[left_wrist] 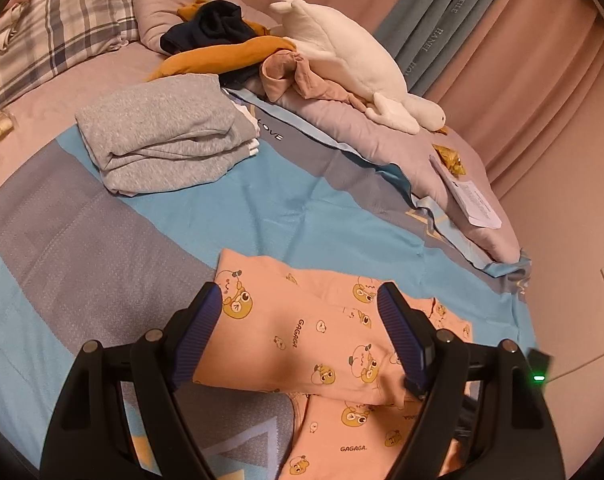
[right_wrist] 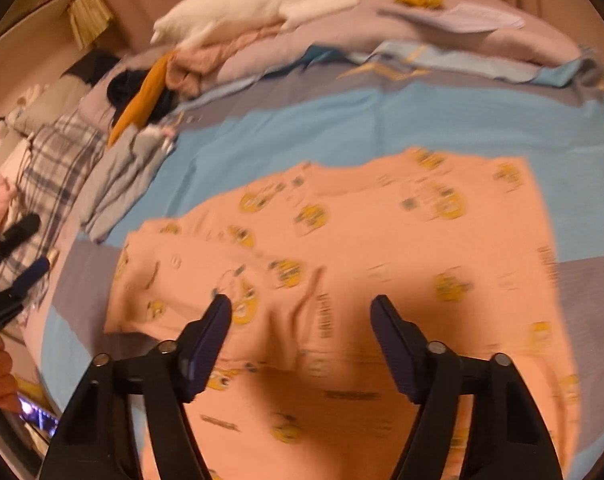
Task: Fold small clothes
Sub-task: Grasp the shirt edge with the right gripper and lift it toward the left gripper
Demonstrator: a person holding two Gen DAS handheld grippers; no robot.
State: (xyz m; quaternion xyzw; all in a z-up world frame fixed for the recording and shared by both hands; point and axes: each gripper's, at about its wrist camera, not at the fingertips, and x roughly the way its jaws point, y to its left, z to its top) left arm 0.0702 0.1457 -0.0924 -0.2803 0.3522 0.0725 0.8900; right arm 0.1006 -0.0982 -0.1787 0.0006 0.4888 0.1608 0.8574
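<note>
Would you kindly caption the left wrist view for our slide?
Open left gripper above the pink printed garment on the bed, folded grey clothes behind.

You face bed (left_wrist: 302,200), blue-grey cover; pink curtains (left_wrist: 502,60) behind, plaid pillow (left_wrist: 54,32) left, warm dim light.

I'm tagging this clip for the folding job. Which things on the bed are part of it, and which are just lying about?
Part of the job: pink printed garment; folded grey garment; unfolded clothes heap; left gripper; right gripper.

Lying about: white plush toy; plaid pillow; paper sheet; curtains.
</note>
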